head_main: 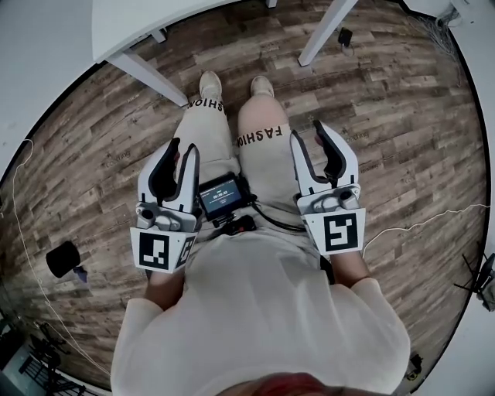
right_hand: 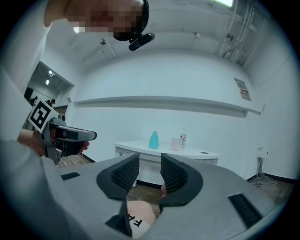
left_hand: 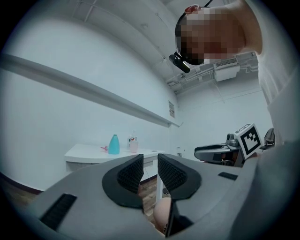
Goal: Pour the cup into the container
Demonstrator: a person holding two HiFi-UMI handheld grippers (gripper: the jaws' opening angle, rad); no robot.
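Light: bright, even, from ceiling lamp (right_hand: 225,3) | shadows: soft, faint | lens: heavy fisheye, black corners | focus: foreground slightly soft

Table (right_hand: 140,149) stands ahead of the person, well apart from both grippers. On it: bottle (right_hand: 153,139) at left, cup (right_hand: 176,144) to its right, second bottle (right_hand: 183,135) just behind the cup. Shelf (right_hand: 164,104) on the wall above the table. Left gripper (head_main: 184,147) and right gripper (head_main: 308,131) are side by side over the person's legs (head_main: 263,143), with the screen device (head_main: 220,195) between them. Floor (head_main: 402,116) below.
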